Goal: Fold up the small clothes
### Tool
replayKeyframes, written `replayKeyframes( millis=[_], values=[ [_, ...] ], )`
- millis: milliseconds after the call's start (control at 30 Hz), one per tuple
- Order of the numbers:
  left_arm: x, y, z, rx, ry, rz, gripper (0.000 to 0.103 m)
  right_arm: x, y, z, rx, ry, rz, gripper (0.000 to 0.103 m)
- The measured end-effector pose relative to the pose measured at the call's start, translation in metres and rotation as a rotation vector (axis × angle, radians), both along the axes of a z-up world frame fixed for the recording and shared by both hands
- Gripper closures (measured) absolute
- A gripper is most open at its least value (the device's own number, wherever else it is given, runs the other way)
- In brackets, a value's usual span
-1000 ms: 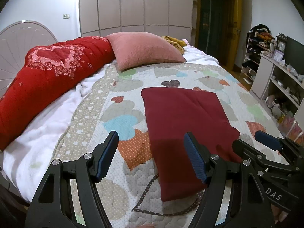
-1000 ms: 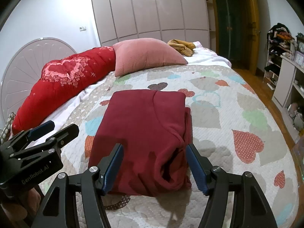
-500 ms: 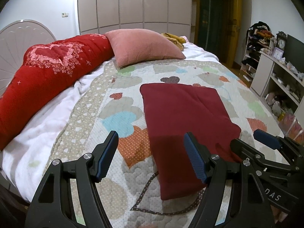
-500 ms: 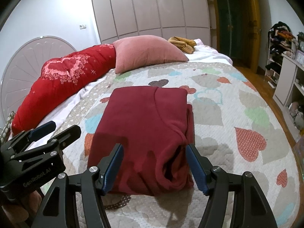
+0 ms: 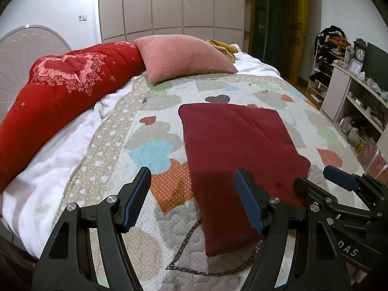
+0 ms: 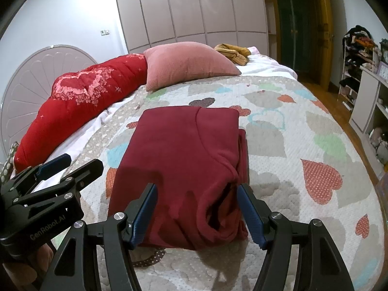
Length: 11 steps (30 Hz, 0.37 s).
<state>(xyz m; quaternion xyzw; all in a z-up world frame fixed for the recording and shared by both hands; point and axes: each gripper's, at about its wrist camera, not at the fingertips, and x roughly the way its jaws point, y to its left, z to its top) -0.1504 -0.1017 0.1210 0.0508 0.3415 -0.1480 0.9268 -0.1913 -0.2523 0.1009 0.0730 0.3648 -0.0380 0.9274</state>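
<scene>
Garment (image 6: 184,160): dark red, folded into a rectangle, flat on the heart-print quilt (image 5: 155,150) mid-bed. Left gripper (image 5: 192,198) hovers spread over its near-left edge, empty. Right gripper (image 6: 196,214) hovers spread over the near-right corner, empty, where loose layers bulge. My read: fold looks near done; to finish clean, pinch all layers at that bulge, tuck under, keep edges square. Versus 1 s ago: garment unmoved, both grippers just as spread, cameras slightly shifted.
</scene>
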Motion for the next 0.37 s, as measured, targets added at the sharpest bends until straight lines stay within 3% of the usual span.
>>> replayKeyframes(
  millis=[367],
  values=[
    [0.014, 0.005, -0.010, -0.015, 0.034, -0.005, 0.031, 0.008, -0.002, -0.010, 0.006, 0.020, 0.002, 0.037]
  ],
)
